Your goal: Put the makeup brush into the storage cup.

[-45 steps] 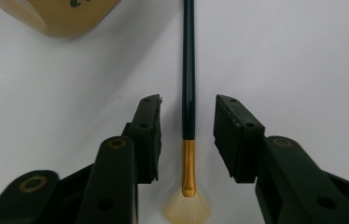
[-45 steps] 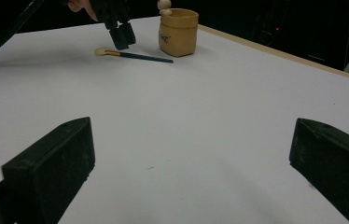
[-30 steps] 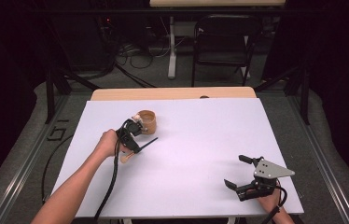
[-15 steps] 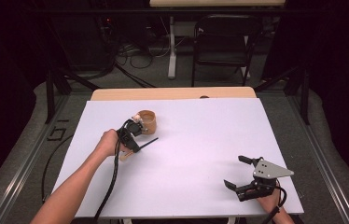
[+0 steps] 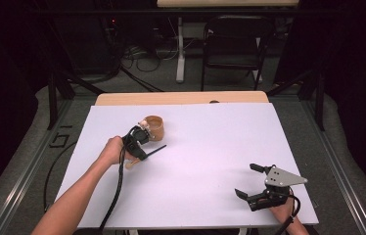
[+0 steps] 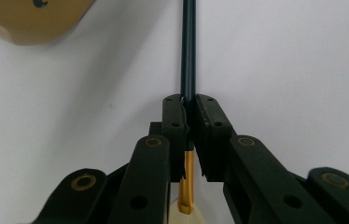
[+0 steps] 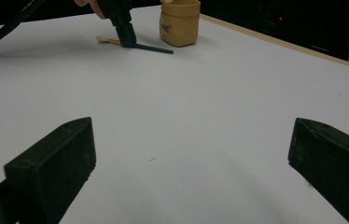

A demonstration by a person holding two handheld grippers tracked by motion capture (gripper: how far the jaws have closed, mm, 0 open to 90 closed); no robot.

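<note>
Left gripper [image 6: 189, 128] clamped on brush [image 6: 188, 56] – grip at the ferrule, for control | brush flat on table [image 5: 210, 147] beside cup [image 5: 153, 128] | right gripper [image 5: 254, 183] agape, parked – idle.

Both tongs are black; the left tongs [image 6: 189, 135] show brass-ringed screws, the right tongs [image 5: 254, 182] a grey three-cornered plate; bare forearms.

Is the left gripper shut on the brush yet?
Shut: the left gripper pads pinch the brush handle; it lies flat on the table.
</note>
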